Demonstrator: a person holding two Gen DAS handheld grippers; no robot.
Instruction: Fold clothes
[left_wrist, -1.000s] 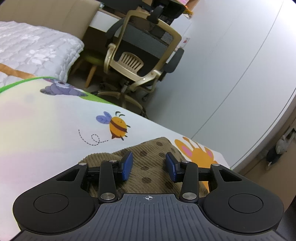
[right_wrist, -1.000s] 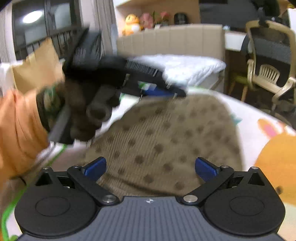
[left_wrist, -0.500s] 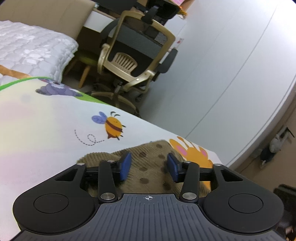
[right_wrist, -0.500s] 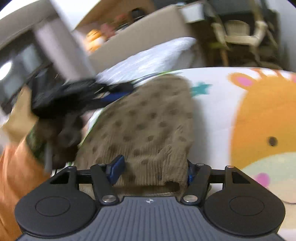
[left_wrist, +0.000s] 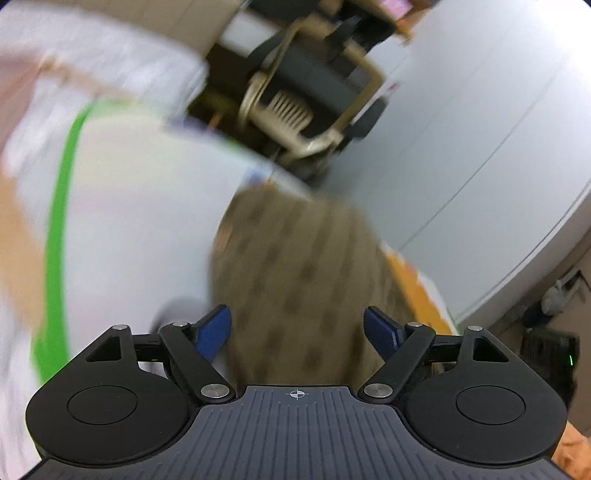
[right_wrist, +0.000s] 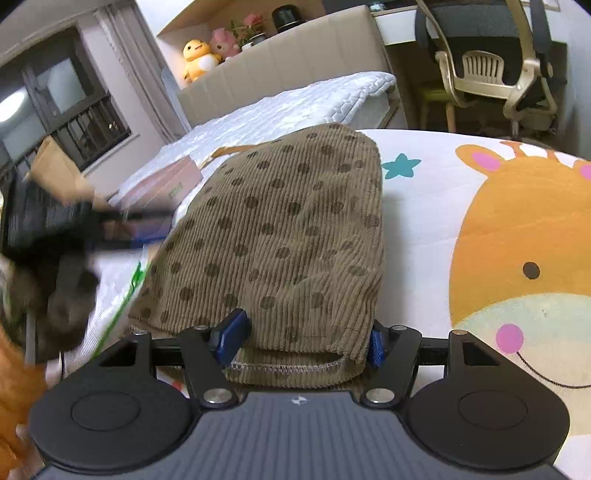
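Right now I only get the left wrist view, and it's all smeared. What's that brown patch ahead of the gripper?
Observer: It's a brown dotted corduroy garment, lying flat on a play mat printed with a giraffe.
Visitor: Is anything holding it?
Observer: Yes, the right gripper is closed on its near hem.
Visitor: And where is my left gripper?
Observer: In the right wrist view, the left gripper is a dark blur beside the garment's left edge. Its jaws are opening and no cloth is pinched between them.
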